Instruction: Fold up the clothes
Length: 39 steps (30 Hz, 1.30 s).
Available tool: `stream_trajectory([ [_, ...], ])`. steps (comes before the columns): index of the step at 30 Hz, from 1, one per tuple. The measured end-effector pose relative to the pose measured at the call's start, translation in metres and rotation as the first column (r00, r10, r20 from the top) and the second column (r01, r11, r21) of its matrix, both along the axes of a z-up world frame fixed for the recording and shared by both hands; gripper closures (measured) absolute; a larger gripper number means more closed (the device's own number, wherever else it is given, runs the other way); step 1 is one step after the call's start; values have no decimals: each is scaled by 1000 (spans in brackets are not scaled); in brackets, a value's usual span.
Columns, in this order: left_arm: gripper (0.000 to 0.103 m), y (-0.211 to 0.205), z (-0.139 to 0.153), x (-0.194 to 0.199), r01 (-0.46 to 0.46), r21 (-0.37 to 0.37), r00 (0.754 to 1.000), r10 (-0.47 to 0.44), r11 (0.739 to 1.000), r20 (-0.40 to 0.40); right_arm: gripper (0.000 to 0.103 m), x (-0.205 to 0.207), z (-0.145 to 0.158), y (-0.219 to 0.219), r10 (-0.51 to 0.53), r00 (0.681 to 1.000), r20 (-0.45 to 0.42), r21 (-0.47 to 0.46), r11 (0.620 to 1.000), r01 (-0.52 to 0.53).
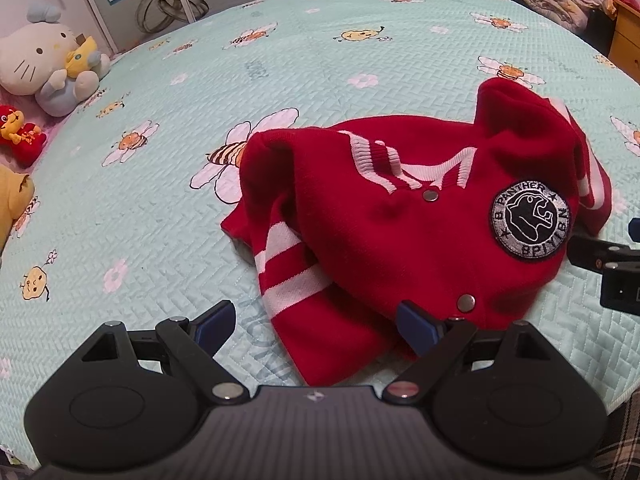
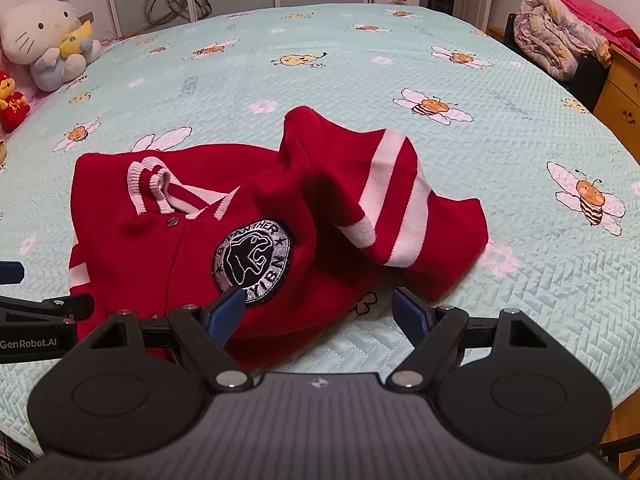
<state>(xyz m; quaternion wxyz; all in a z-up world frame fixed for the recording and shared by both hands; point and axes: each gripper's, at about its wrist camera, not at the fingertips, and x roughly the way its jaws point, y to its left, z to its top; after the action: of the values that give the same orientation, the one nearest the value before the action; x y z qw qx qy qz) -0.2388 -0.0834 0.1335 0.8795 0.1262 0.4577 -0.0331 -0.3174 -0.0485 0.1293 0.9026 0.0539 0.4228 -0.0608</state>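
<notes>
Both grippers hung low over the near edge of a bed (image 1: 320, 40), each with its blue-padded fingers spread wide and nothing between them. From the left wrist view, the left gripper (image 1: 318, 326) straddled a striped sleeve (image 1: 288, 268) of a red jacket (image 1: 420, 232), its left pad over bare quilt and its right pad just in front of the lower snap (image 1: 466, 302); whether that pad touched the cloth could not be told. At the far left of the bed sat a white cat plush (image 1: 44, 56), with a small red toy (image 1: 18, 128) nearer the camera and a yellow object at the frame's edge. The jacket lay crumpled near the bed's front edge, collar (image 1: 380, 156) toward the far side, an upper snap (image 1: 430, 195) fastened below it, and a round panther patch (image 1: 530, 220) on the chest. At the right edge, part of the right gripper (image 1: 616, 264) showed beside the jacket.

From the right wrist view, the left gripper (image 2: 36, 320) entered at the left edge, close to the jacket (image 2: 160, 248). The right gripper (image 2: 320, 312) hovered before the jacket's hem, its left pad in front of the patch (image 2: 254, 266), its right pad over the quilt near the second sleeve (image 2: 384, 200), which lay folded across the body. Rolled bedding (image 2: 560, 40) sat on a wooden cabinet (image 2: 620, 104) at the far right.
</notes>
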Motion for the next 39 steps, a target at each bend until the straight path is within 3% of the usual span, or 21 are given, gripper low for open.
stream_trajectory([
  [27,12,0,1,1,5,25,1000,-6,1000,22,23,1,-6,0,3,1000,-7,5,1000,-3],
  [30,12,3,5,0,10,-4,999,-10,1000,49,23,2,-7,-3,6,1000,0,15,1000,-6],
  [39,12,22,27,6,54,-129,980,-28,990,198,23,-3,2,-22,43,983,179,41,998,-51],
])
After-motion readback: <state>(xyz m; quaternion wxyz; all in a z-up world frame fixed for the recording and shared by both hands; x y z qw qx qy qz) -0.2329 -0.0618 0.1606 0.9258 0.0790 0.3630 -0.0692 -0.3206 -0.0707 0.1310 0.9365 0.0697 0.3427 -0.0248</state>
